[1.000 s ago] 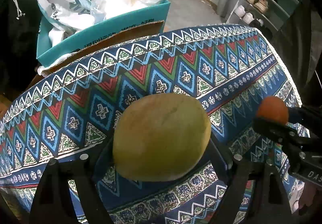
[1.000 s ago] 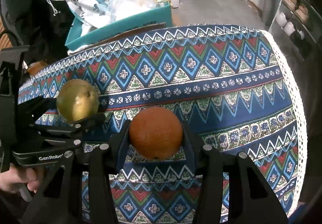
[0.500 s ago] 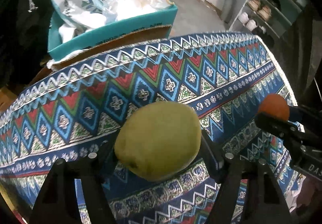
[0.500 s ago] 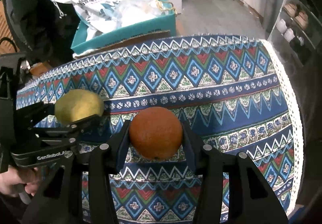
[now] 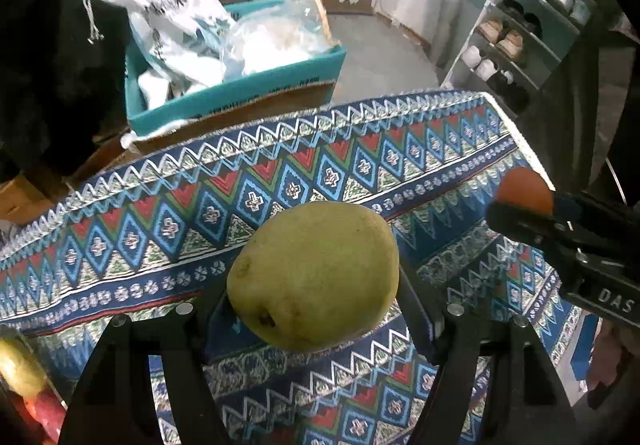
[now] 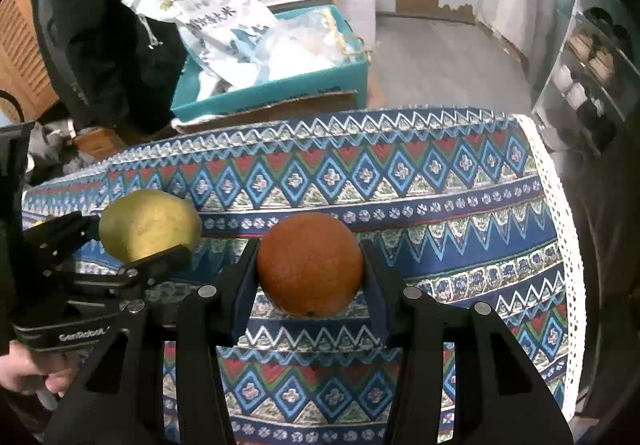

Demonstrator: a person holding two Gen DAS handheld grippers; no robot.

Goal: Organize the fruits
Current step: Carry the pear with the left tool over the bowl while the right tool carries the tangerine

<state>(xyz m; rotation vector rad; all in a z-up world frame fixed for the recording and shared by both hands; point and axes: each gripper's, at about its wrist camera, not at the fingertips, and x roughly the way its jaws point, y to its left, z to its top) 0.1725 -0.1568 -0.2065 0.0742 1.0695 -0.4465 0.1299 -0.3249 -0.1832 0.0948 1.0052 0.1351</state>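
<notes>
My left gripper (image 5: pixel 314 285) is shut on a yellow-green pear (image 5: pixel 316 273) and holds it above the patterned tablecloth (image 5: pixel 280 173). My right gripper (image 6: pixel 310 265) is shut on an orange (image 6: pixel 310 263), also held above the cloth. In the right wrist view the left gripper (image 6: pixel 132 245) with the pear (image 6: pixel 148 223) is at the left. In the left wrist view the right gripper (image 5: pixel 532 205) with the orange (image 5: pixel 524 187) is at the right. More fruit (image 5: pixel 20 369) shows at the lower left edge of the left wrist view.
A teal box (image 5: pixel 236 93) with white bags (image 5: pixel 168 17) stands beyond the table's far edge. A shoe rack (image 5: pixel 520 33) is at the back right. The cloth's white lace edge (image 6: pixel 560 237) marks the table's right side. A dark-clothed figure (image 6: pixel 100 25) stands at the back left.
Both grippers have lifted and tilted up, so more of the room shows. The left gripper has swung left with the pear, and fruit has come into view at its lower left.
</notes>
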